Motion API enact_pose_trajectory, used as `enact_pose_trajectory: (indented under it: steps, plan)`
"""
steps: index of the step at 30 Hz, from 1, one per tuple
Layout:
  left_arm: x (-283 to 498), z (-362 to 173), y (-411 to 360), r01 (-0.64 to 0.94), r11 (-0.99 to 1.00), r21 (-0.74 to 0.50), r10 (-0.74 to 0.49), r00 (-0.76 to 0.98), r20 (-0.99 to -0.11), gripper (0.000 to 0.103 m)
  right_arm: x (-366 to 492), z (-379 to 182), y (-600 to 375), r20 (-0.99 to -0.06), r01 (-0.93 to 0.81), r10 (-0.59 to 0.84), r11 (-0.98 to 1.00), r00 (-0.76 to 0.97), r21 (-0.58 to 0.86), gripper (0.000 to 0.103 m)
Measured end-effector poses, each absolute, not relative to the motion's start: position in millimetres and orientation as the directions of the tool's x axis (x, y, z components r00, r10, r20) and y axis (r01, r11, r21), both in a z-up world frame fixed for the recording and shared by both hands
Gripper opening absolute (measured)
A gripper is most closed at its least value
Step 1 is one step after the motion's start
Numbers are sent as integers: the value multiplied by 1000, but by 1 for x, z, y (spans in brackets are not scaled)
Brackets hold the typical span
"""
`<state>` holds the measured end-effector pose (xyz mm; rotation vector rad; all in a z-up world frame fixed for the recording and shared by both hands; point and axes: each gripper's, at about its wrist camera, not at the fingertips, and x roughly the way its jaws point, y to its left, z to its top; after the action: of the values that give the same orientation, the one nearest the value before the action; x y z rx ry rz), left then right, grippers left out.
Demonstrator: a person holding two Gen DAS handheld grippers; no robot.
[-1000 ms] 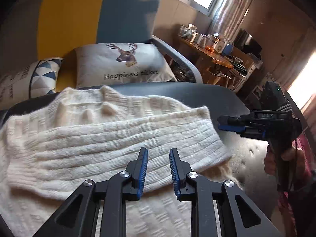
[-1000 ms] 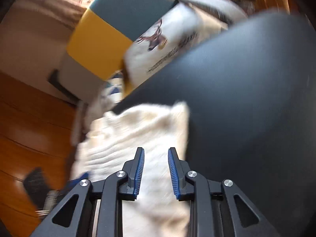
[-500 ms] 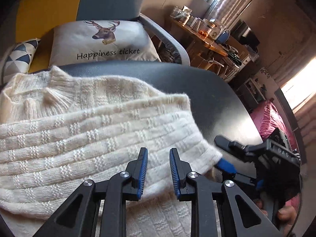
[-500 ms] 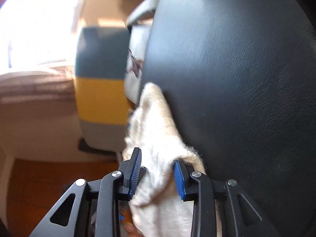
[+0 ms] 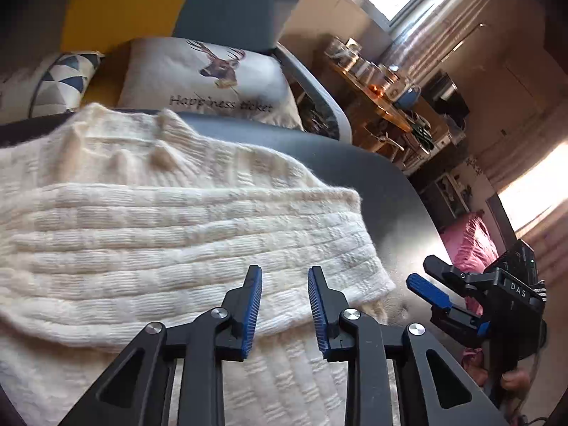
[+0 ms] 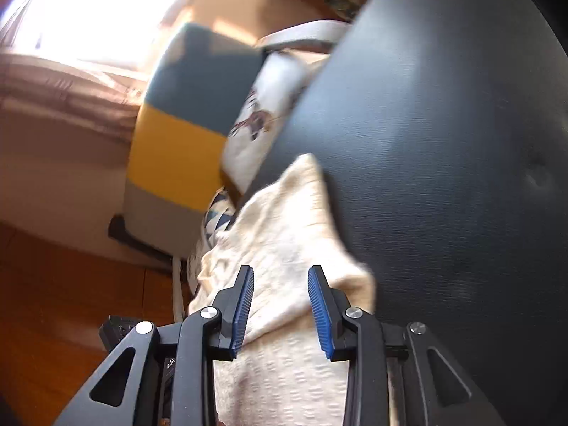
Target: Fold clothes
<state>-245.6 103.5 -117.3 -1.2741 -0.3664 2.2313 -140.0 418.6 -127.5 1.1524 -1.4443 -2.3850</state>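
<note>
Left wrist view: the cream ribbed-knit sweater (image 5: 184, 234) lies on the round black leather-look table (image 5: 372, 174), with one sleeve laid across the body as a folded band. The left gripper (image 5: 284, 301) hovers over the sleeve's lower edge, jaws apart and holding nothing. The right gripper (image 5: 431, 280) sits just beside the sleeve cuff, jaws apart and empty. In the right wrist view, the right gripper (image 6: 280, 301) has knit fabric showing between its parted fingers, unclamped. Judged step: a sleeve fold is laid and both tools are free. The next move likely calls for closing on a fresh edge, such as the hem or the opposite sleeve, and carrying it over evenly.
</note>
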Motion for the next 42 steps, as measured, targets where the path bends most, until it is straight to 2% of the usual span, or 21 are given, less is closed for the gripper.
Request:
enact_pose_trajectory:
  steps: [3, 5, 6, 7, 8, 9, 11, 14, 16, 18, 20, 25, 30, 32, 37, 38, 42]
  plan:
    - [-254, -115, 51, -217, -865, -452, 497, -493, -714, 30, -161, -130, 396, -573, -246, -473, -587, -669, 771, 33]
    - [-260, -120, 9, -109, -898, -427, 413, -546, -729, 33, -166, -146, 391, -634, -301, -446, -612, -632, 731, 33]
    - [-263, -129, -9, -47, -902, -430, 384, -542, -747, 35, -168, -155, 390, -669, -335, -427, -626, -609, 705, 29]
    - [-266, -139, -27, 15, -901, -434, 360, -532, -766, 35, -167, -164, 390, -665, -337, -430, -619, -611, 709, 24]
    - [-267, -148, -41, 22, -879, -477, 395, -528, -752, 29, -164, -170, 392, -641, -324, -441, -601, -628, 731, 20]
    - [-266, -152, -48, 11, -864, -503, 420, -534, -734, 28, -161, -175, 395, -619, -314, -448, -583, -645, 749, 12]
    - [-265, -151, -51, 2, -860, -511, 434, -526, -732, 26, -158, -180, 399, -596, -318, -465, -546, -655, 775, 11]
    - [-261, -144, -66, 44, -789, -613, 510, -508, -694, 30, -158, -173, 398, -625, -341, -454, -562, -634, 754, 13]
    - [-245, -134, -96, 86, -710, -699, 554, -543, -630, 35, -155, -153, 384, -657, -319, -421, -631, -625, 707, 29]
    - [-225, -126, -132, 131, -630, -765, 572, -589, -571, 38, -149, -133, 365, -660, -253, -419, -691, -624, 678, 31]
    - [-197, -123, -182, 190, -582, -791, 541, -635, -551, 42, -142, -118, 337, -667, -176, -443, -740, -600, 649, 31]
    - [-102, -141, -322, 414, -493, -765, 351, -711, -610, 42, -104, -112, 257, -699, 4, -503, -813, -508, 583, 31]
    - [-11, -170, -457, 612, -253, -750, 170, -735, -657, 42, -68, -133, 199, -760, 67, -496, -852, -420, 519, 31]
    - [5, -178, -493, 641, -187, -744, 151, -730, -667, 42, -64, -140, 188, -782, 60, -483, -862, -395, 503, 31]
    - [6, -195, -529, 621, -57, -782, 163, -767, -621, 44, -65, -140, 180, -795, 11, -455, -870, -402, 492, 31]
    - [2, -195, -529, 619, -56, -783, 161, -769, -619, 46, -65, -138, 181, -796, 4, -450, -871, -406, 491, 31]
    - [-20, -194, -522, 622, -85, -778, 139, -766, -628, 47, -61, -131, 182, -805, -7, -418, -886, -420, 463, 31]
